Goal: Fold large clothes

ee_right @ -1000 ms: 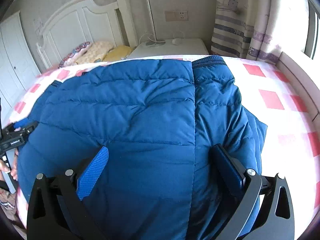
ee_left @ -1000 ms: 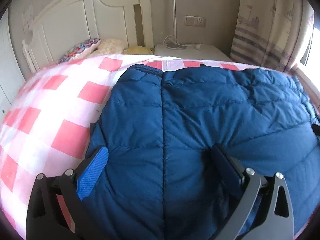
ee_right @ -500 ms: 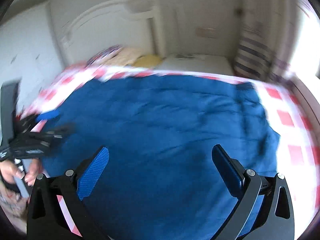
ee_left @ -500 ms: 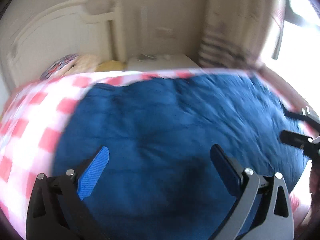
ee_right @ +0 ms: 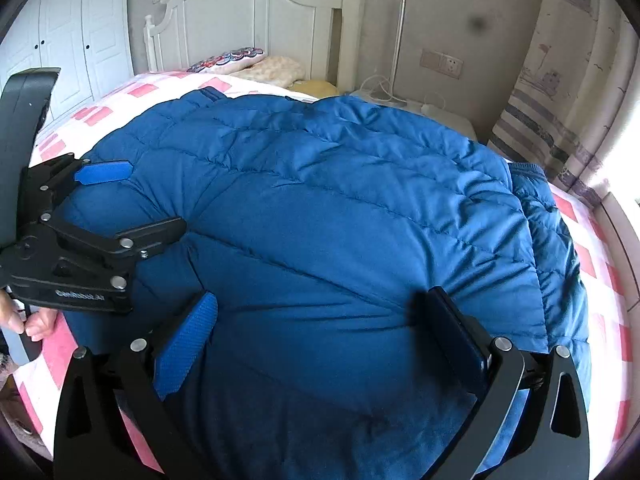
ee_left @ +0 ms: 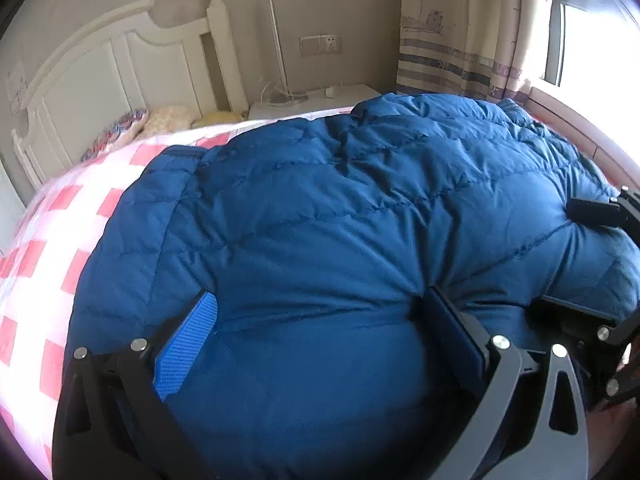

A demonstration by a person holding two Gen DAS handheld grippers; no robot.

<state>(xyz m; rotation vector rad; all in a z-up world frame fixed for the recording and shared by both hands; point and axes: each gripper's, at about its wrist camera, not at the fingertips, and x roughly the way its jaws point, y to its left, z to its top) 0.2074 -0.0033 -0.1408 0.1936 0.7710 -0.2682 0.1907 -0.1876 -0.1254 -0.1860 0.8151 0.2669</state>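
Over the blue puffer jacket (ee_left: pixel 340 240), left tool (ee_left: pixel 320 340) and right tool (ee_right: pixel 324 336), both spread wide, empty.

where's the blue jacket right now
The jacket lies spread on the checked bedspread, filling the middle of both wrist views, with the headboard beyond it and both open grippers, left and right, at its near edge.

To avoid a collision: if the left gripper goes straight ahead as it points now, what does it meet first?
Most likely the blue puffer jacket: the open left gripper already straddles its padding.
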